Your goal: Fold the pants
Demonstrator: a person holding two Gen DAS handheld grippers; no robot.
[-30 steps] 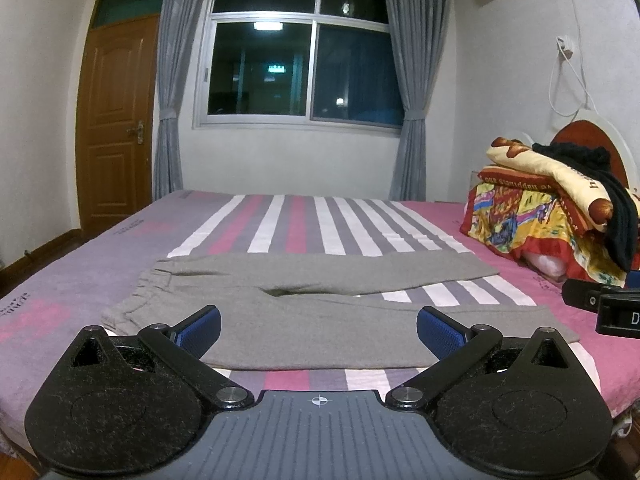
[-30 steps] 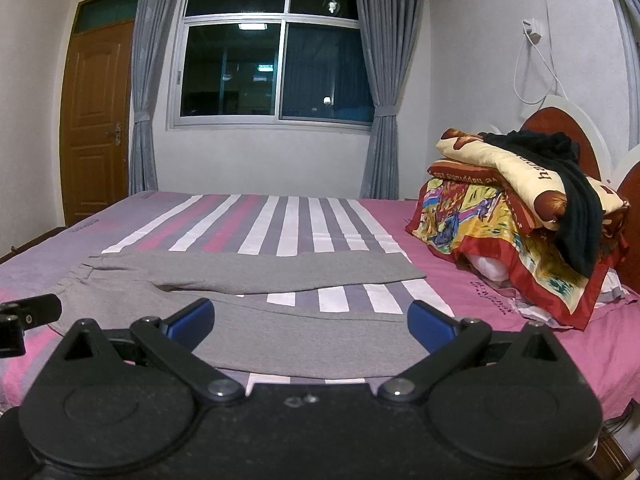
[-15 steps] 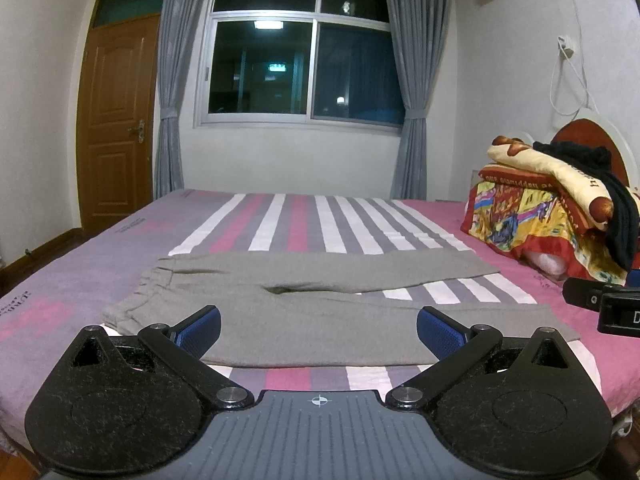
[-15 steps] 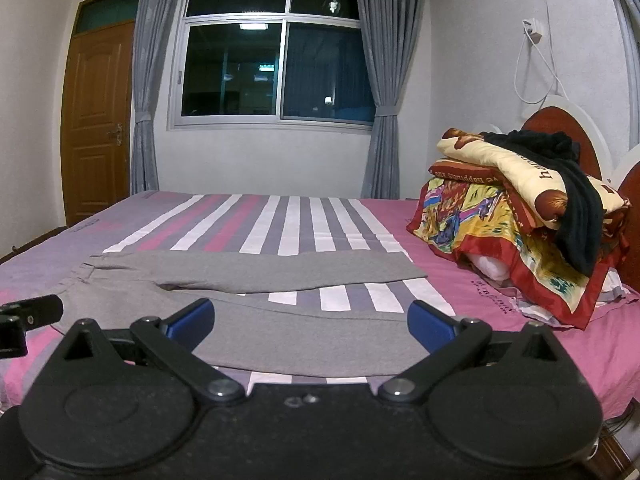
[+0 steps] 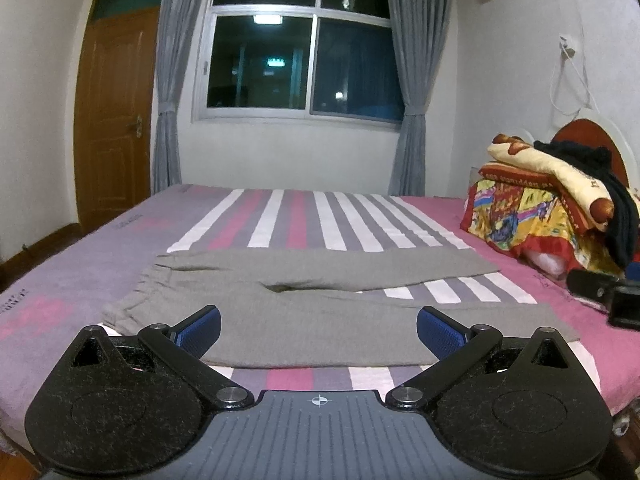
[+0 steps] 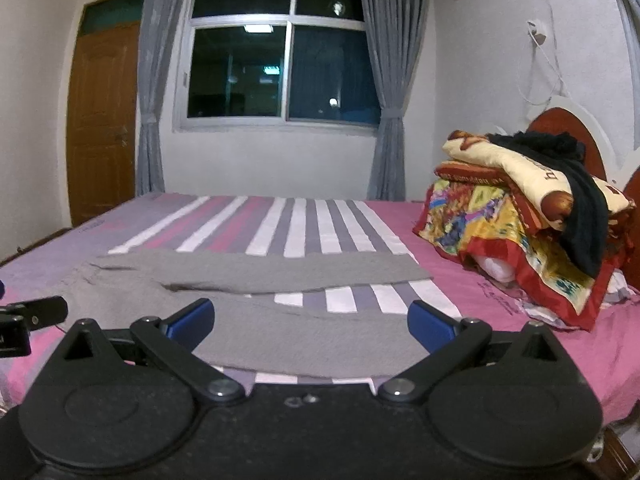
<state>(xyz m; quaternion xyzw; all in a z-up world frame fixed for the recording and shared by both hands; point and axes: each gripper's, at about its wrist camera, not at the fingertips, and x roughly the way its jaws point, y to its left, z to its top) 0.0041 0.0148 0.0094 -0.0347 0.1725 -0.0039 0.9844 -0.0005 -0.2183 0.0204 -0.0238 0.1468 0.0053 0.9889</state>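
Grey pants (image 5: 320, 304) lie flat across the striped bed, waistband to the left, both legs stretched to the right, the near leg along the bed's front edge. They also show in the right wrist view (image 6: 280, 304). My left gripper (image 5: 319, 330) is open and empty, held just before the near leg's left half. My right gripper (image 6: 311, 321) is open and empty, held before the near leg's right half. Part of the right gripper (image 5: 604, 292) shows in the left wrist view, and part of the left gripper (image 6: 28, 318) shows in the right wrist view.
The bed (image 5: 296, 220) has a pink, grey and white striped sheet. A pile of colourful quilts with a black garment (image 6: 528, 216) stands at the right by the red headboard. A window, grey curtains and a wooden door (image 5: 112, 120) lie beyond.
Both grippers have shifted very slightly; the right wrist view has drifted a little. The pants have not moved and both grippers stay open.
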